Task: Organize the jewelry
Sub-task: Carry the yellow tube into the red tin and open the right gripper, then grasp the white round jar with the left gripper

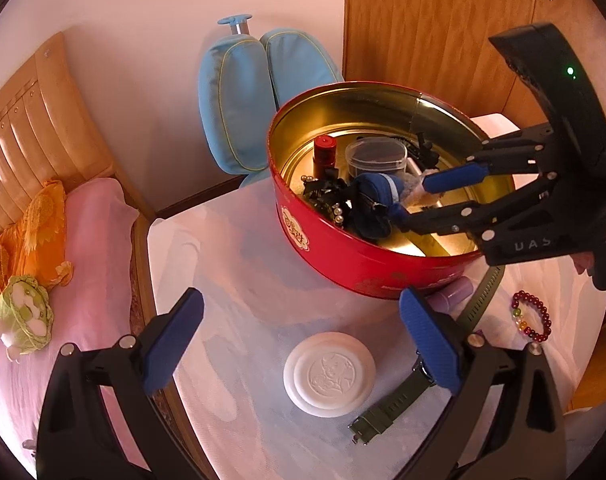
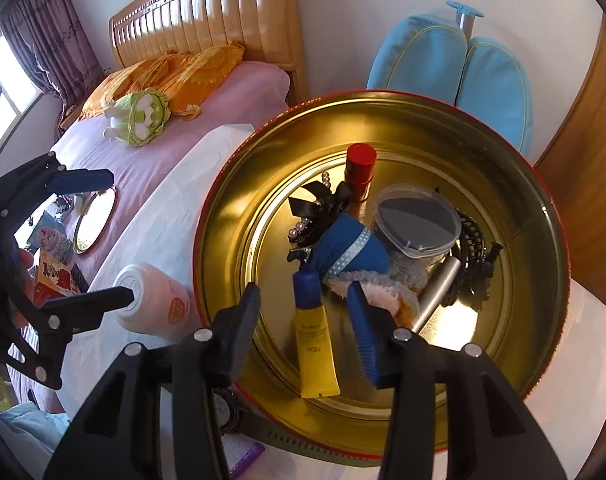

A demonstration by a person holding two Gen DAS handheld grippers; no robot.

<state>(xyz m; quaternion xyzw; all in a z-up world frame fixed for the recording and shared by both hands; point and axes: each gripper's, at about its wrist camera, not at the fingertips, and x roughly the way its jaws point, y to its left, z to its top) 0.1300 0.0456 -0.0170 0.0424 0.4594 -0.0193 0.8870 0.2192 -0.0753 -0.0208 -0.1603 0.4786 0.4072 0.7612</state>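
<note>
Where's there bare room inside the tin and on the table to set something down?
Inside the red tin, the gold floor is bare along the left wall and far rim; the middle is crowded. On the white table, bare cloth lies between tin and round white jar.

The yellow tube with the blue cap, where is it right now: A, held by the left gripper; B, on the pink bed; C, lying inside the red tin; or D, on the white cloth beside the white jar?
C: the yellow tube lies on the gold floor of the red tin, between the right gripper's open fingers.
</note>
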